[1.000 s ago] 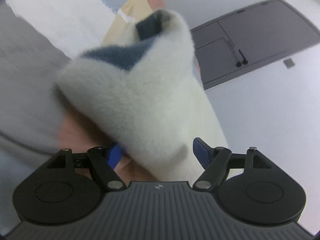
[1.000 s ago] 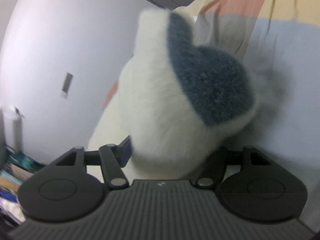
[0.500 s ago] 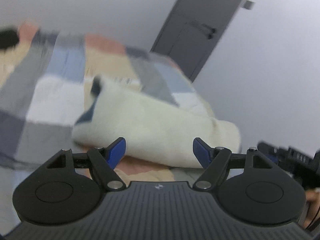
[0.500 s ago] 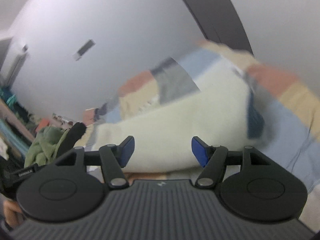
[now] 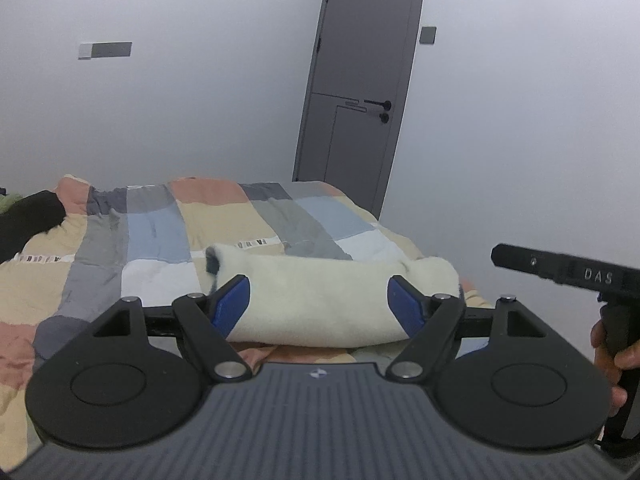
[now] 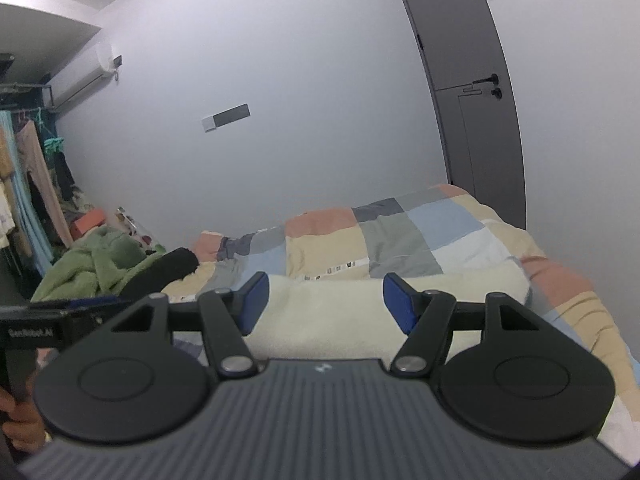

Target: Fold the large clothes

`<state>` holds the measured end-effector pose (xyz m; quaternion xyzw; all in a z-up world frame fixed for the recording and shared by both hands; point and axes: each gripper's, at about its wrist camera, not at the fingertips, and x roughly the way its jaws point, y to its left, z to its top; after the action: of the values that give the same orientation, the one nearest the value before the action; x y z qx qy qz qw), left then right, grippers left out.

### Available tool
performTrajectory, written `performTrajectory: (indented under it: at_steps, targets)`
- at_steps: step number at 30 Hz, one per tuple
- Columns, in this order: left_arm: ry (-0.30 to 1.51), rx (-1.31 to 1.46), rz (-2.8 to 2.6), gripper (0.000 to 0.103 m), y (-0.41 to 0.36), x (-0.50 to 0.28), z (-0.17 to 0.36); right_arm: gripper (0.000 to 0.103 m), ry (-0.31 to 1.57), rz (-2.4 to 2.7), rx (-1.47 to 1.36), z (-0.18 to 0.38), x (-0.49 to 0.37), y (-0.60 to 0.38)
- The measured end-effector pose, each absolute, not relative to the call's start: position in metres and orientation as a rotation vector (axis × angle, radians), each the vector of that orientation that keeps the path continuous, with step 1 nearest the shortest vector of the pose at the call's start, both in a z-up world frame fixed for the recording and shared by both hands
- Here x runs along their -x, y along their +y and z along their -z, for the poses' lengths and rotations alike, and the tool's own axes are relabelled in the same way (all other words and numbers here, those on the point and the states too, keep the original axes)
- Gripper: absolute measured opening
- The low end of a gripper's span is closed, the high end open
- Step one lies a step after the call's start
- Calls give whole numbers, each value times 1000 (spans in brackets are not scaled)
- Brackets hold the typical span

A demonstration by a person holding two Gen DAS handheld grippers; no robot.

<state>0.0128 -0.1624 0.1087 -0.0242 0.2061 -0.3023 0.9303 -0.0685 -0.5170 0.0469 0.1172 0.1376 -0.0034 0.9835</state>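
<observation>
A green fleece heap (image 6: 96, 264) lies at the far left of the bed, with a black garment (image 6: 160, 272) just beside it. The patchwork quilt (image 5: 160, 232) covers the bed across the middle of both views. The cream fleece garment (image 5: 320, 304) lies folded into a long bundle on the quilt, near the bed's front edge, with a dark blue lining showing at its left end. The left gripper (image 5: 320, 306) is raised clear of the bundle, its blue-padded jaws apart and nothing between them. The right gripper (image 6: 325, 302) is likewise above the bundle, jaws apart and empty. A grey door (image 5: 360, 80) stands shut in the white wall to the right. At the right edge of the left wrist view, a hand (image 5: 606, 354) grips the handle of the other gripper.
</observation>
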Motion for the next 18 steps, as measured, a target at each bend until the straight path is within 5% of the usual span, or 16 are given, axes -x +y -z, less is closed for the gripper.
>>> performTrajectory:
  at_steps: [18]
  targets:
    - [404, 6, 537, 82, -136, 18, -76, 66, 350, 80, -187, -22, 105, -478]
